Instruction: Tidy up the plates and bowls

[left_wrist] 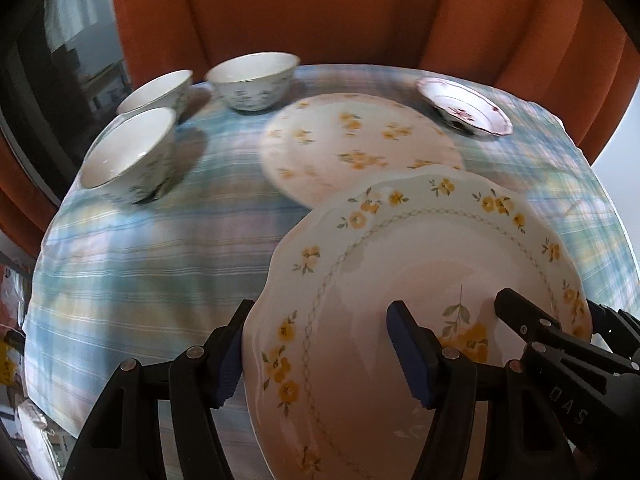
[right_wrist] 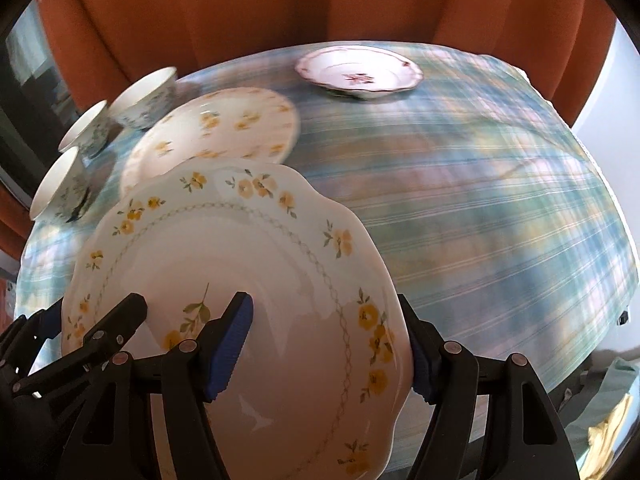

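Over the plaid cloth point(left_wrist: 160, 248) hung the big plate point(left_wrist: 420, 280), gripped from both sides — the left gripper point(left_wrist: 320, 356) clamped on one rim, the right gripper point(right_wrist: 328, 352) on the opposite rim. Beyond the plate lay a second flowered plate point(left_wrist: 352, 144), three bowls point(left_wrist: 132, 152) farther left, and a pink-rimmed dish point(left_wrist: 466, 108) to the right.

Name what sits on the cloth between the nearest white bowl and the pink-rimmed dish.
The flat yellow-flowered plate lies between the nearest white bowl and pink-rimmed dish, clearest in the left wrist view.
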A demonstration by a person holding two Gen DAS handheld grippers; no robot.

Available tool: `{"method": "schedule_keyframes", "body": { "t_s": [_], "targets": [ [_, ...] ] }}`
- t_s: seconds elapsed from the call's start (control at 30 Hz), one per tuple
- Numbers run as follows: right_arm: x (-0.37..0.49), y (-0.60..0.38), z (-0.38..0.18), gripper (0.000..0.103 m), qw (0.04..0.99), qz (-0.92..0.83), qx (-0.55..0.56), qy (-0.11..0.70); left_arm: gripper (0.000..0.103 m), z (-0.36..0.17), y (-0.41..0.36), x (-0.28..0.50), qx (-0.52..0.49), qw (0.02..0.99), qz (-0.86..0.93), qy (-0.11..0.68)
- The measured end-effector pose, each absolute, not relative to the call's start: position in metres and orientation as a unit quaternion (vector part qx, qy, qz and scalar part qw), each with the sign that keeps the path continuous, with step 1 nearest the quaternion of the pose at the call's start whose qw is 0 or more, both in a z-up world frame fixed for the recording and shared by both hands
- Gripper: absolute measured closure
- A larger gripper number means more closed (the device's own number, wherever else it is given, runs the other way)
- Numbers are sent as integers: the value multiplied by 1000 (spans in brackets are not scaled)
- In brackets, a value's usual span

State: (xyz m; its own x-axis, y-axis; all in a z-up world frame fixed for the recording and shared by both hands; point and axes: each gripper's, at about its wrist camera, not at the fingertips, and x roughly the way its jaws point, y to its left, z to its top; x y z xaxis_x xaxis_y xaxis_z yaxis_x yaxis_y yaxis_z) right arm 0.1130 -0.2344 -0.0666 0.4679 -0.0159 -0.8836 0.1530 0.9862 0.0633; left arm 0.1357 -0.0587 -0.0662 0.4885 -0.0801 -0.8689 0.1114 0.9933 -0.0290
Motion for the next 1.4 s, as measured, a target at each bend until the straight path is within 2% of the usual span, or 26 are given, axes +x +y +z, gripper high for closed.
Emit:
{"method": "schedule_keyframes", "body": {
  "t_s": [0.3, 0.67, 0.97, 1.4],
  "targets": [
    [113, -155, -68, 30, 857, -48, 53, 510, 37, -71, 19, 138, 3, 866, -49, 498],
    [130, -90, -84, 30, 847, -25, 49, 528, 37, -89, 77, 146, -1, 854, -29, 519],
    [139, -64, -101, 30, 833, -28, 42, 551, 37, -108, 95, 154, -8, 839, -29, 544],
    [156, -60, -103, 30, 819, -48, 27, 571, 34, -102, 97, 165, -13, 838, -40, 544]
  ]
}}
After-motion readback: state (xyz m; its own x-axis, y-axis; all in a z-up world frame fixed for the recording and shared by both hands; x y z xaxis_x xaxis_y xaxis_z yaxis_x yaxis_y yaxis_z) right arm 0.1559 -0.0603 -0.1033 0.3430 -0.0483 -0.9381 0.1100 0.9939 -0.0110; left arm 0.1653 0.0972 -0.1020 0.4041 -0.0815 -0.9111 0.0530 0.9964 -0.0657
